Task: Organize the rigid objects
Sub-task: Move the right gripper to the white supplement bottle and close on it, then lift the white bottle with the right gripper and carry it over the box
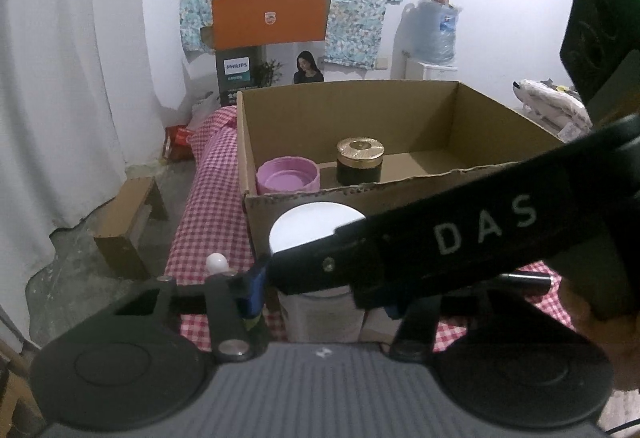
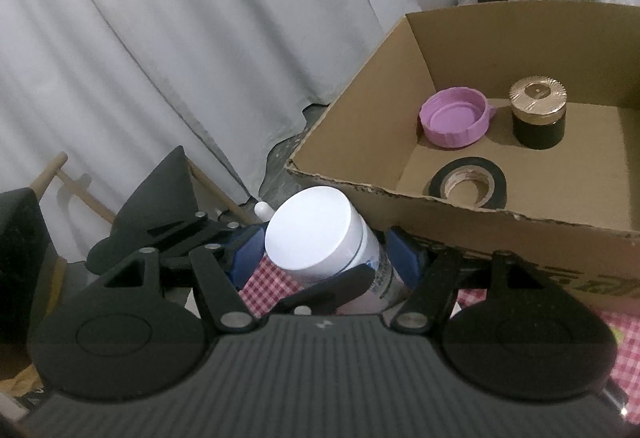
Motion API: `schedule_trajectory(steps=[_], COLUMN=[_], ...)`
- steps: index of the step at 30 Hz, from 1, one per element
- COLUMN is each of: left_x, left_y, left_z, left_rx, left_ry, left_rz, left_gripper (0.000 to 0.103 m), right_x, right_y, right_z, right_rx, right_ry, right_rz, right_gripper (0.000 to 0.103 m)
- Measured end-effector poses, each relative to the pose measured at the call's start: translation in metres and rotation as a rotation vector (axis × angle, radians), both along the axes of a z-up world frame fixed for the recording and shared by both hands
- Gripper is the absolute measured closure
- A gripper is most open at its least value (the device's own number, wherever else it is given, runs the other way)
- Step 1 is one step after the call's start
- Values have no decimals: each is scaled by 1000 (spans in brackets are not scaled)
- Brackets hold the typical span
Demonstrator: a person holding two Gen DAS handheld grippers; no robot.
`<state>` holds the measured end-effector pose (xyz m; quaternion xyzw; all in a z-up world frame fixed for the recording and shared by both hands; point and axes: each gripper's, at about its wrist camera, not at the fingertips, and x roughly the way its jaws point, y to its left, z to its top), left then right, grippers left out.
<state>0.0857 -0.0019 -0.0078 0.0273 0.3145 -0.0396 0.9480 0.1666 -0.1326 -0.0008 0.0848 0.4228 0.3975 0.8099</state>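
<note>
A white-lidded jar [image 2: 316, 234] stands tilted just in front of the cardboard box [image 2: 360, 85]. My right gripper [image 2: 324, 258] has its blue pads on both sides of the jar and holds it. In the left wrist view the jar [image 1: 312, 230] sits between my left gripper [image 1: 320, 294] fingers too, with the right gripper's black body [image 1: 460, 234] crossing in front. Inside the box lie a pink lid [image 2: 456, 117], a dark jar with a gold lid [image 2: 538, 113] and a roll of black tape [image 2: 468, 181].
The box stands on a red checked cloth [image 1: 208, 205]. A white curtain [image 2: 160, 37] hangs at left. An orange Philips box [image 1: 268, 49] stands behind. A small cardboard piece [image 1: 124, 230] lies on the floor at left. A water bottle [image 1: 436, 29] stands at the back right.
</note>
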Motion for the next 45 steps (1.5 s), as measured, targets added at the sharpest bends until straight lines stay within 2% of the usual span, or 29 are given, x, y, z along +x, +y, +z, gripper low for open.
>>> schedule_trajectory(steps=[4, 9, 19, 25, 33, 42, 45], left_x=[0, -7, -37, -50, -50, -37, -36], left_y=[-2, -5, -24, -49, -84, -95, -98], left_z=[-1, 4, 21, 21, 9, -12, -15], left_rx=[6, 13, 22, 12, -29, -46, -29], left_ry=[-2, 0, -32, -61, -95, -27, -36], left_rz=[5, 0, -37, -129, -268, -330, -346], left_gripper=[49, 49, 49, 49, 49, 49, 49], right_x=[0, -4, -41, -67, -95, -102, -99], right_y=[0, -3, -26, -60, -109, -131, -132], right_z=[-2, 0, 14, 20, 25, 8, 5], right_rx=[10, 25, 68, 76, 27, 17, 23], right_ry=[17, 38, 49, 35, -15, -7, -6], right_rz=[2, -1, -21, -88, -215, -277, -286], right_gripper=[40, 40, 40, 40, 41, 40, 40])
